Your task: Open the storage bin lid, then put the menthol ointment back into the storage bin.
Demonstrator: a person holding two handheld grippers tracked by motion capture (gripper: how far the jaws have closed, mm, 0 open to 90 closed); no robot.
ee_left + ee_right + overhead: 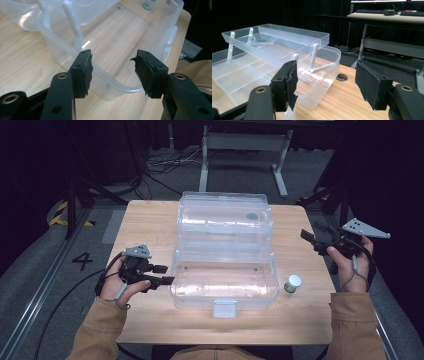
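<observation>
1. The clear box (224,279) stands open in the middle of the table (150,220), its long axis running left to right between the two hands.
2. The left gripper (162,275), jaws apart and empty, is just beside the box's left end.
3. The right gripper (311,238), also released, is well apart from the box's right end.
4. The small bottle (292,283) stands near the box's right front corner, closer to the right hand.

Both forearms rest low; the left gripper (162,274) and the right gripper (311,239) have jaws apart, holding nothing.
</observation>
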